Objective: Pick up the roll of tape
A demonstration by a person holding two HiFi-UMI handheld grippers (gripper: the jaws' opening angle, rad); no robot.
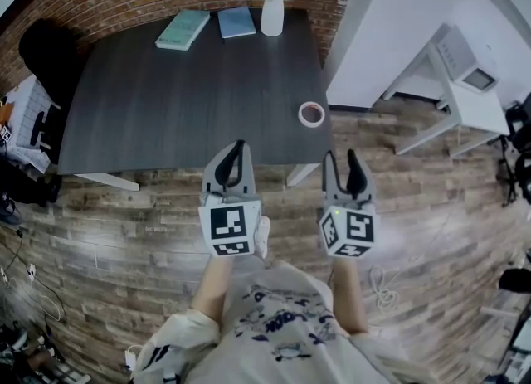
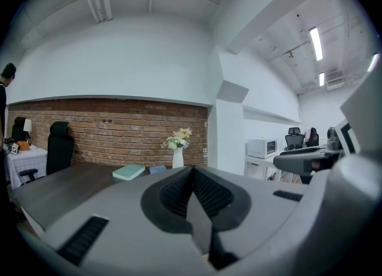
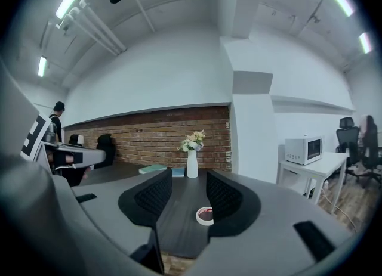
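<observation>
The roll of tape, a pale ring with a dark red core, lies flat near the front right corner of the dark table. In the right gripper view the roll of tape shows ahead, between the jaws but well beyond them. My right gripper is open with nothing in it, short of the table's near edge. My left gripper hovers at that edge, left of the tape; its jaws are closed together with nothing between them.
A white vase of flowers and two books stand at the table's far edge by the brick wall. A black chair is at the left end. White desks with a microwave stand to the right. Wood floor lies below me.
</observation>
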